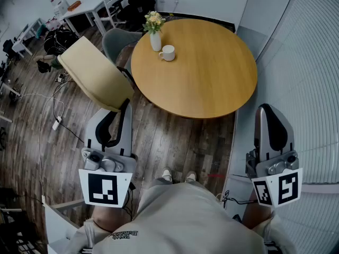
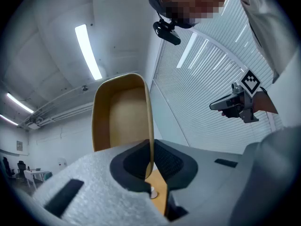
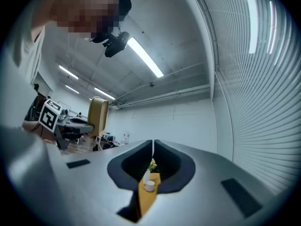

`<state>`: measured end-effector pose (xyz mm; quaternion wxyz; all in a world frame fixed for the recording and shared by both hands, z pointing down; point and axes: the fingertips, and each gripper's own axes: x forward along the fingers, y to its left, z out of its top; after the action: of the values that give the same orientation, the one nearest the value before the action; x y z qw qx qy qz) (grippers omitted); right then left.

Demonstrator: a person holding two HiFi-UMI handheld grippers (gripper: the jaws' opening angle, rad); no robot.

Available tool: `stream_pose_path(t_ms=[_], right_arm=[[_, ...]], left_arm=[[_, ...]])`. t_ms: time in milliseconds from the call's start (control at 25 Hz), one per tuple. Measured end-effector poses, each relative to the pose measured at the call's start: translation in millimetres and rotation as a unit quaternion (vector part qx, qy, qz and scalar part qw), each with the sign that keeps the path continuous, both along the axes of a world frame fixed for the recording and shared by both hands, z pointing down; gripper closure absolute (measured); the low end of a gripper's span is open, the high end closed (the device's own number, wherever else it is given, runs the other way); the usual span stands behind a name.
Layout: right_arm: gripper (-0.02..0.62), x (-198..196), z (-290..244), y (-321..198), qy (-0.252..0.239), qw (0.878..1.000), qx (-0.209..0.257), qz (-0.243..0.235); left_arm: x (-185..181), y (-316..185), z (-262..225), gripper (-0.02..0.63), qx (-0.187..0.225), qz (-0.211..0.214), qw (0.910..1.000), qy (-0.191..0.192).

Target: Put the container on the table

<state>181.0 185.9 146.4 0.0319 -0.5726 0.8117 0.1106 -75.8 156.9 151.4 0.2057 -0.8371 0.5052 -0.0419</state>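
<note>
A tan, shallow container [image 1: 95,73] hangs tilted over the wood floor, left of the round wooden table [image 1: 212,83]. My left gripper [image 1: 126,103] is shut on the container's near rim. In the left gripper view the container [image 2: 122,112] stands upright with its thin wall pinched in my left gripper [image 2: 151,147]. My right gripper [image 1: 266,109] is held out at the right, by the table's near right edge. In its own view my right gripper [image 3: 153,144] has its jaws together with nothing between them.
On the table's far left stand a white vase with flowers [image 1: 154,36] and a white mug [image 1: 168,53]. A grey chair [image 1: 112,42] is tucked in at the table's left. Window blinds [image 1: 312,83] run along the right. Cables [image 1: 53,110] lie on the floor at left.
</note>
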Motion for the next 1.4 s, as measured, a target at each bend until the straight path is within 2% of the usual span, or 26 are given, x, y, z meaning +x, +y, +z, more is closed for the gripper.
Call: stream_pose_path(t_ms=[640, 840, 1400], right_arm=[[0.560, 15, 11, 2, -0.007, 1.000, -0.012, -0.015], [0.560, 23, 18, 1, -0.006, 0.999, -0.021, -0.024], [0.560, 63, 32, 13, -0.019, 0.999, -0.021, -0.041]], left_arm=[[17, 9, 9, 0.574, -0.018, -0.007, 0.9998, -0.003], [28, 11, 8, 0.574, -0.022, -0.005, 0.9997, 0.010], [65, 25, 14, 0.574, -0.027, -0.019, 0.9995, 0.001]])
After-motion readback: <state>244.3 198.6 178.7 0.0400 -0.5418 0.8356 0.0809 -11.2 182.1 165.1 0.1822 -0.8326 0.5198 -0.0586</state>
